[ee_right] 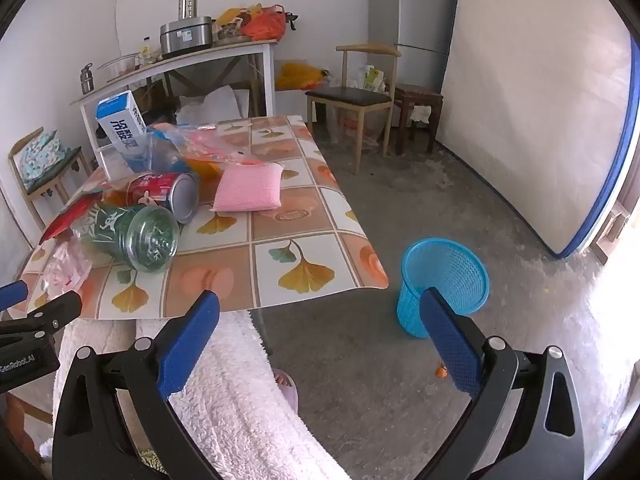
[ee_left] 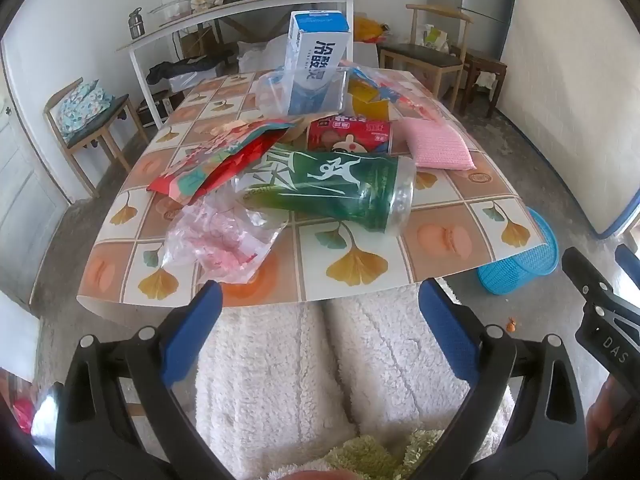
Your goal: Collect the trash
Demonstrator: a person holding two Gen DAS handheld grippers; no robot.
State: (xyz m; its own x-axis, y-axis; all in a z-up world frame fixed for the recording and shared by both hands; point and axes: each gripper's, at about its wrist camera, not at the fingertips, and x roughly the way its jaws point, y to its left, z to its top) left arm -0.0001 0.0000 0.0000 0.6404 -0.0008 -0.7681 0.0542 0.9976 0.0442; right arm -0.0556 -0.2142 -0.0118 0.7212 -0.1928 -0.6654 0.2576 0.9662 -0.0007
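Observation:
Trash lies on the tiled table (ee_left: 360, 248): a green plastic bottle (ee_left: 332, 190) on its side, a red can (ee_left: 348, 136), a crumpled clear wrapper (ee_left: 220, 236), a red snack bag (ee_left: 216, 164), a blue-white carton (ee_left: 316, 60) and a pink sponge (ee_left: 440, 144). The bottle (ee_right: 128, 232), can (ee_right: 164, 192), carton (ee_right: 124, 128) and sponge (ee_right: 248, 188) also show in the right wrist view. A blue mesh basket (ee_right: 444, 284) stands on the floor right of the table. My left gripper (ee_left: 320, 300) is open and empty at the table's near edge. My right gripper (ee_right: 320, 312) is open and empty, left of the basket.
My lap in white fleece (ee_left: 332, 368) sits below the table edge. Wooden chairs (ee_right: 352, 100) stand at the back right and far left (ee_left: 92, 120). A white side table (ee_left: 240, 12) with pots stands behind. A fridge (ee_right: 412, 12) is in the corner.

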